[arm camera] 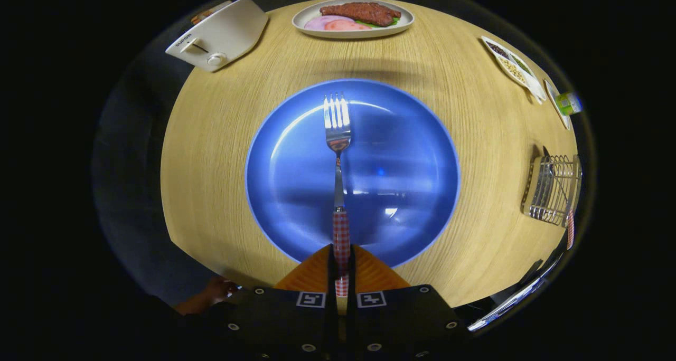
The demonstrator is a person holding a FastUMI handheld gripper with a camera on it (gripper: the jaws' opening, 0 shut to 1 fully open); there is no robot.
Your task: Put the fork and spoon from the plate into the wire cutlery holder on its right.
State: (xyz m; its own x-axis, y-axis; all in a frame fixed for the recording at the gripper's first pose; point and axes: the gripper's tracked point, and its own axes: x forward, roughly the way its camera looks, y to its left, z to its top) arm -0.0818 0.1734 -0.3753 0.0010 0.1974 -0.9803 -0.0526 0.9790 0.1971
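A steel fork (338,155) with a red-and-white checked handle points away from me over the blue plate (401,139), tines toward the far rim. My gripper (341,258) is shut on that checked handle, both fingers pressed against it at the plate's near edge. I cannot tell whether the fork rests on the plate or hangs just above it. The wire cutlery holder (552,189) stands on the table to the right of the plate; a red checked handle (570,229), which may be the spoon's, hangs at its near side.
The plate sits on a round wooden table (222,155). A white toaster (219,34) stands far left, a plate of meat and ham (353,17) at the far side, and a small dish of beans (512,65) far right. A hand (216,291) rests near the left of my gripper.
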